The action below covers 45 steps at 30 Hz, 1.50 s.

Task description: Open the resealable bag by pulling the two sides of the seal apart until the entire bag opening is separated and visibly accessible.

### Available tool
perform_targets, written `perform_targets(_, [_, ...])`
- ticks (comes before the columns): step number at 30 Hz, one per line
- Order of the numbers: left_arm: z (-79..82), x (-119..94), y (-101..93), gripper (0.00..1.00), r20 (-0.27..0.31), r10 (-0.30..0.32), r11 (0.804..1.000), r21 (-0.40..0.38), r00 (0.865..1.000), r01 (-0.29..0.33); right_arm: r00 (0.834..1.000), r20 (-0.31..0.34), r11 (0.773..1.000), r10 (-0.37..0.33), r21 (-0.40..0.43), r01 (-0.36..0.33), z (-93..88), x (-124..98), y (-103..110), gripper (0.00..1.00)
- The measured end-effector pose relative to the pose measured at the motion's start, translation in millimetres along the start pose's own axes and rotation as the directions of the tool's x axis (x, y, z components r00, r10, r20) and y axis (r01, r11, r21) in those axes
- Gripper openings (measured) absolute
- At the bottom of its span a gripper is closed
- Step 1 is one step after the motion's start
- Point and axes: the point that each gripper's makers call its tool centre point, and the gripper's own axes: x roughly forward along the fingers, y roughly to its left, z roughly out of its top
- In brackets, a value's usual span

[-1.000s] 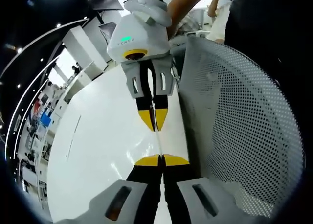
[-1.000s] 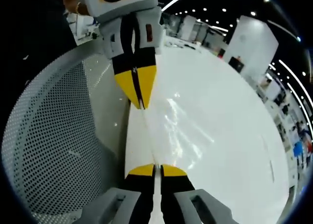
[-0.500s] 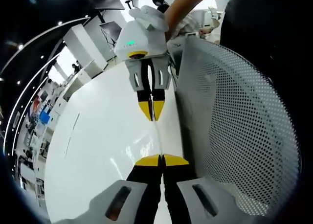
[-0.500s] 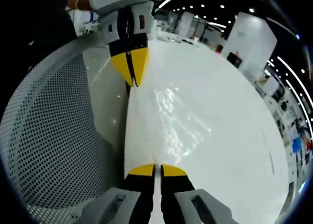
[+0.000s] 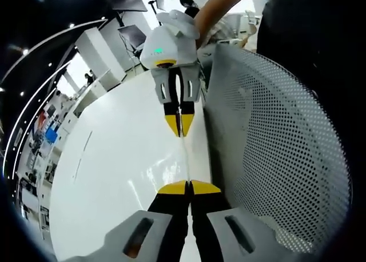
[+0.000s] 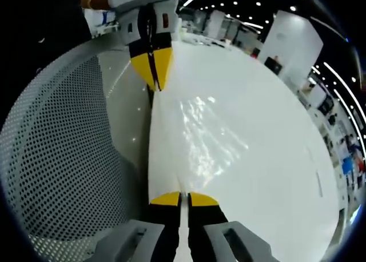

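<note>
**Two grippers pinching the top edge of one resealable bag**

In the left gripper view, the left gripper (image 5: 189,187) is rising from the bottom with its two yellow tips pressed together on the thin edge of the resealable bag (image 5: 128,170). The bag is looking like a wide, glossy white sheet that is stretching away between the two grippers. At the far end of the same edge, the right gripper (image 5: 179,124) is coming in from above, and its two yellow tips are also closed on the bag edge. A small green light is glowing on its white body; there is small dark lettering under it, but it is too small to read. A person's hand (image 5: 182,20) is holding this gripper.

In the right gripper view, the right gripper (image 6: 183,199) is pinching the near end of the bag (image 6: 240,159), and the left gripper (image 6: 152,73) is pinching the far end. The edge is running straight between them.

One perforated white basket (image 5: 274,142) is standing just beside the bag; in the right gripper view the basket (image 6: 57,153) is on the other side of the picture. No brand or label is readable on the bag.
</note>
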Motion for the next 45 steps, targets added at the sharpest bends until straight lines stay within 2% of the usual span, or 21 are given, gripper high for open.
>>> perform_targets(6, [-1.8, 1, -1.5, 0.0, -0.006, -0.001, 1.0, 0.004, 1.0, 0.001, 1.0, -0.014, 1.0, 0.002, 0.004, -0.002, 2.4, -1, 1, 0.02])
perform_targets(7, [-1.9, 0, -1.6, 0.0, -0.005, -0.001, 1.0, 0.004, 1.0, 0.001, 1.0, 0.006, 1.0, 0.006, 0.018, -0.006, 6.6, -2, 2, 0.04])
perform_targets(8, [-3.0, 0, -1.3, 0.0, -0.009, 0.0, 1.0, 0.005, 1.0, 0.0, 0.999, 0.054, 0.998, 0.005, 0.057, -0.008, 17.9, -5, 1, 0.05])
perform_targets(14, [-4.1, -1, -0.2, 0.0, -0.017, 0.004, 1.0, 0.018, 1.0, -0.004, 0.989, 0.149, 0.995, -0.007, 0.097, -0.007, 48.4, -15, -5, 0.06])
perform_targets(17, [-3.9, -2, 1.2, 0.0, -0.012, 0.013, 1.0, 0.007, 1.0, -0.013, 0.985, 0.173, 0.994, 0.001, 0.111, -0.021, 56.1, -13, -4, 0.06])
perform_targets(24, [-5.9, -4, 3.4, 0.0, -0.016, 0.024, 1.0, 0.0, 1.0, -0.024, 0.988, 0.154, 0.995, 0.026, 0.095, -0.041, 53.9, 0, 3, 0.04])
perform_targets(29, [-9.2, -5, 8.0, 0.0, -0.021, 0.039, 0.999, -0.015, 0.999, -0.039, 0.987, 0.16, 0.995, 0.033, 0.088, -0.047, 57.2, -3, 6, 0.04])
perform_targets(35, [-5.3, -5, 6.3, 0.0, -0.008, 0.025, 1.0, -0.001, 1.0, -0.025, 0.986, 0.167, 0.995, 0.011, 0.095, -0.027, 59.5, -3, 1, 0.04])
perform_targets(45, [1.4, -6, 6.2, 0.0, 0.009, 0.024, 1.0, 0.012, 1.0, -0.024, 0.988, 0.151, 0.994, 0.039, 0.095, -0.054, 54.8, 5, 1, 0.04])
